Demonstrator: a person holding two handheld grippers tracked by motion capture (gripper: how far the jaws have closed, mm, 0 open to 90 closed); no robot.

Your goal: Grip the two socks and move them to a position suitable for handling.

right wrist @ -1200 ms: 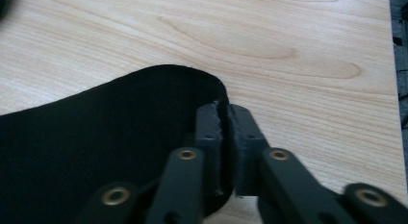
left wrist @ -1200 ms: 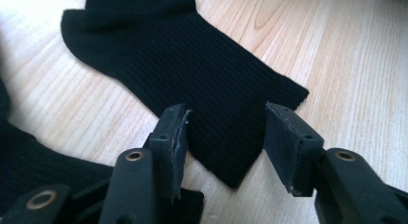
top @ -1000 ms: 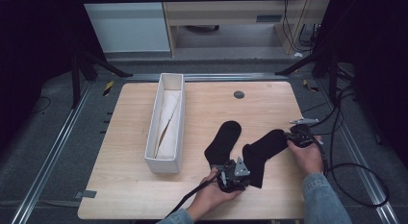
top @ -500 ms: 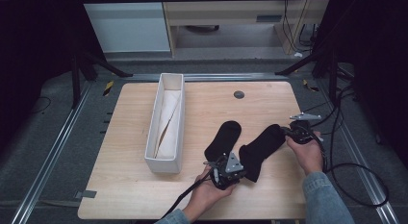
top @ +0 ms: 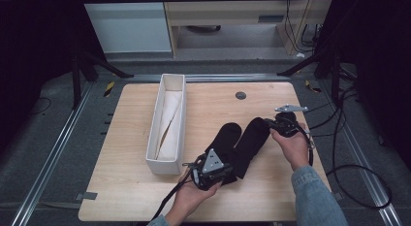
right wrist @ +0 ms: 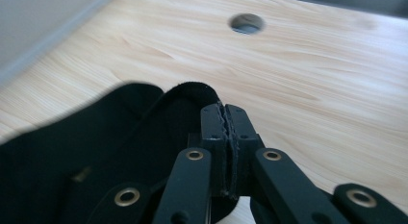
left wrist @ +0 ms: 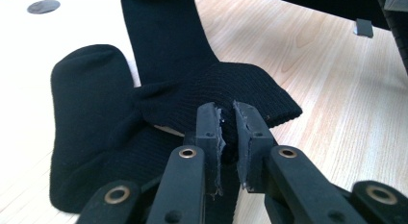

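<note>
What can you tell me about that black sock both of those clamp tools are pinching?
The black sock is a dark ribbed knit, soft and limp. It stretches diagonally over the wooden table, one end pinched in the left gripper, the other in the right gripper, both shut on the fabric. The end at the left gripper bunches and folds. It partly overlaps the second black sock beside it.

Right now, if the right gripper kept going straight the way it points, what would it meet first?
Past the sock it pinches, the right gripper faces bare table, then probably the round hole, slightly left of its line. Depth is unclear.
</note>
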